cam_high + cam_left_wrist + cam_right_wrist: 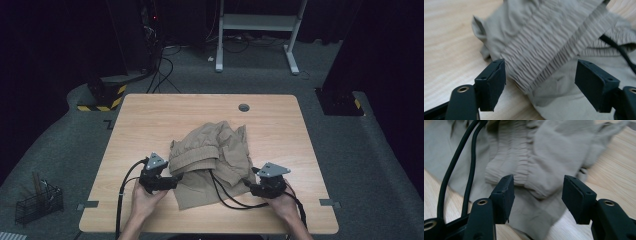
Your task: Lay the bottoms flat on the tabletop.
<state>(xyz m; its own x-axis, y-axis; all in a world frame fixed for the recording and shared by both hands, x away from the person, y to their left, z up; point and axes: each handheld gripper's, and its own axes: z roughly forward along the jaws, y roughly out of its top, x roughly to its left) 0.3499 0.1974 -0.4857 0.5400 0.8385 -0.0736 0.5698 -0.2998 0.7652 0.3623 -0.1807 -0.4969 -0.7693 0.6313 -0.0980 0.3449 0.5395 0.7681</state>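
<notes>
Two forearms enter from the bottom edge of the high view, each hand wrapped around the black body of a set of tongs. The left hand (pixel 145 200) holds the left tongs (pixel 176 180) low, pointing toward the person's right; the right hand (pixel 284 204) holds the right tongs (pixel 248 184) pointing back toward the left, so the two tips face each other with a gap between. A grey three-cornered plate tops each tool, and black cables trail from both. In the left gripper view the two black jaws stand wide apart, pads pressing nothing. In the right gripper view the jaws are likewise spread, nothing clamped between them.
</notes>
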